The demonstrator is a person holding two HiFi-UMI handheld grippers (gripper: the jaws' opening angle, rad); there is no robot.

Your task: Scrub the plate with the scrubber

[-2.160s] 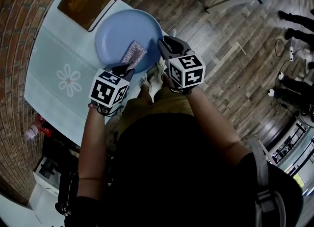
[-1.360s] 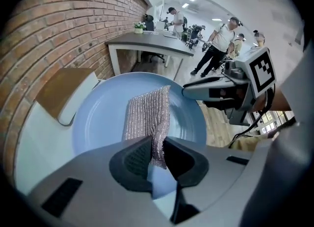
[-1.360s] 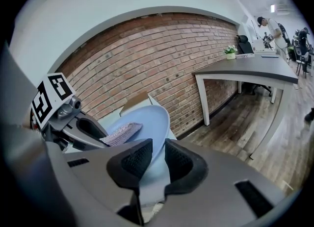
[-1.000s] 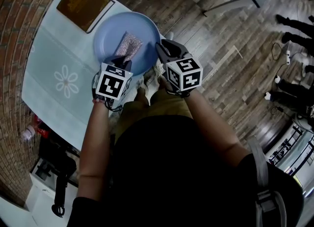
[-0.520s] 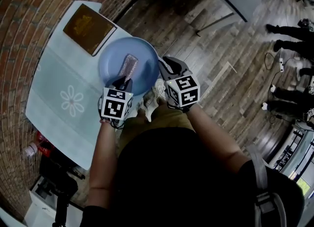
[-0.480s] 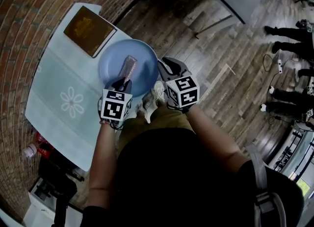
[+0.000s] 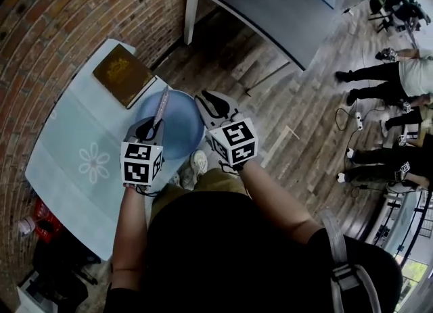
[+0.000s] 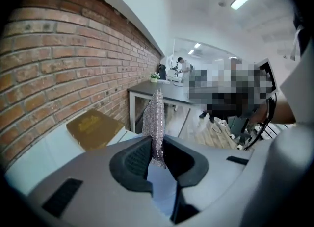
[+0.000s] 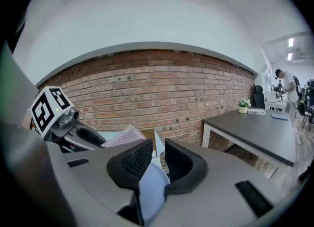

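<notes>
**Scrubber (image 7: 161,105) tipped up off the plate (image 7: 179,129)**

Half a second earlier the scrubber had lain flat on the plate's face. Now it stood on edge, and both grippers pointed more toward the brick wall than down. The left gripper (image 7: 147,129) was clamped on the scrubber's near end, with the long axis running straight out from its jaws and upward. The plate lay just below and ahead of those jaws, its blue face showing beneath them. The right gripper (image 7: 211,104) was pinched on the plate's rim, at the edge nearest itself. I could not tell whether the plate rested on the table (image 7: 67,136). To my eye the left gripper, the nearer to the plate's face, would need to tip the scrubber forward and down.
</notes>
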